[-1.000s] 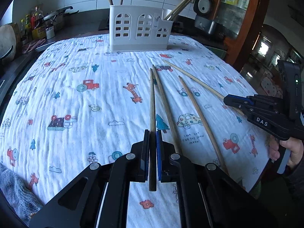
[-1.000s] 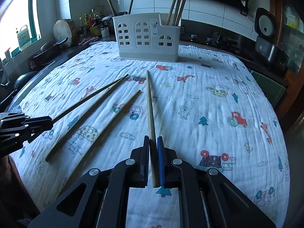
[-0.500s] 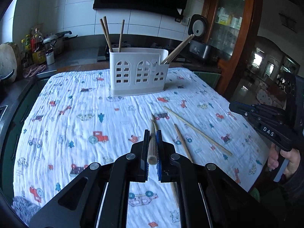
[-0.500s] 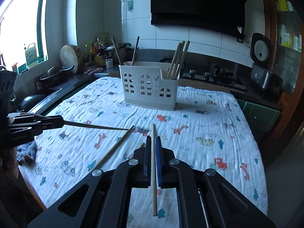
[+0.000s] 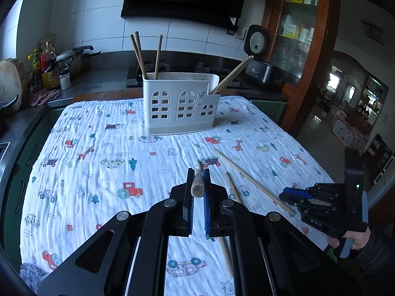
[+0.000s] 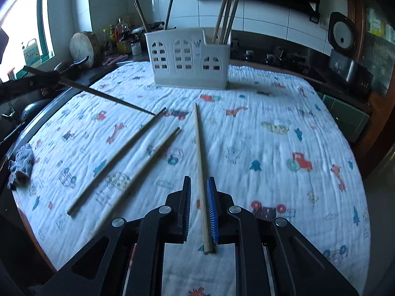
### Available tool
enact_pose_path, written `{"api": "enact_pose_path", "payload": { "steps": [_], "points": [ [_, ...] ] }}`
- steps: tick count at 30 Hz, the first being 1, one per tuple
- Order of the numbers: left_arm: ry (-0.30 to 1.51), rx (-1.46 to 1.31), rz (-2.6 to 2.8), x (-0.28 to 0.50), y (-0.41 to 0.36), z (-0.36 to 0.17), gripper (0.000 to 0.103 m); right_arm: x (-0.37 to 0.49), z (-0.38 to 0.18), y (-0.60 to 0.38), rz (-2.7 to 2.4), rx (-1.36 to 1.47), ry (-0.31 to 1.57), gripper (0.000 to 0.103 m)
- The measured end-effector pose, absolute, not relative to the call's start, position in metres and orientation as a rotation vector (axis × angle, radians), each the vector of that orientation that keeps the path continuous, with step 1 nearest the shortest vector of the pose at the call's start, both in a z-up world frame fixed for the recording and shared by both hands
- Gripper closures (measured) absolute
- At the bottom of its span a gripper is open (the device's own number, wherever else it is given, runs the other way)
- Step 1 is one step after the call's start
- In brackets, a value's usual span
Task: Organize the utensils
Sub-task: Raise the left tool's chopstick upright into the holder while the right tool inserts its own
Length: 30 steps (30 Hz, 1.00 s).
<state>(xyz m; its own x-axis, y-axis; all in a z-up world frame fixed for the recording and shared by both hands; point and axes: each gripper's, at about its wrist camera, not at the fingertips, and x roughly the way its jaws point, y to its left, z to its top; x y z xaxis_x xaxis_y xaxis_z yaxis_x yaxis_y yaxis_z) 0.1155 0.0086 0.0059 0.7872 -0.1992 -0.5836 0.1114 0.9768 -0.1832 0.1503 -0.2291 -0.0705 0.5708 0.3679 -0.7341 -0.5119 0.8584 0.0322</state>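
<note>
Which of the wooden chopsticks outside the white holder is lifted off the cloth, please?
The dark wooden chopstick clamped in the left gripper is raised; the other three lie flat on the cloth, one between the right gripper's jaws.

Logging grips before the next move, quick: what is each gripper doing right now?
Left gripper: shut on the raised chopstick.
Right gripper: open, jaws just been opening; the pale chopstick lies loose between them.

A table covered by a white cartoon-print cloth carried a white utensil holder at its far middle. Three chopsticks lay on the near left half. A grey rag sat at the left edge.
</note>
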Motion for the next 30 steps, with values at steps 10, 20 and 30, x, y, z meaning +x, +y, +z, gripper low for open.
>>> {"api": "enact_pose_path", "payload": {
  "steps": [10,20,30],
  "points": [
    [0.642,-0.141,-0.165,0.116,0.010,0.006,0.098,0.147,-0.094,-0.233,0.507,-0.196,0.857,0.091],
    [0.635,-0.131,-0.157,0.120,0.015,0.012,0.098,0.140,-0.053,-0.235,0.485,-0.206,0.752,0.096],
    [0.638,-0.138,-0.161,0.140,0.021,0.021,0.098,0.154,0.040,-0.220,0.506,-0.213,0.544,0.096]
  ]
}}
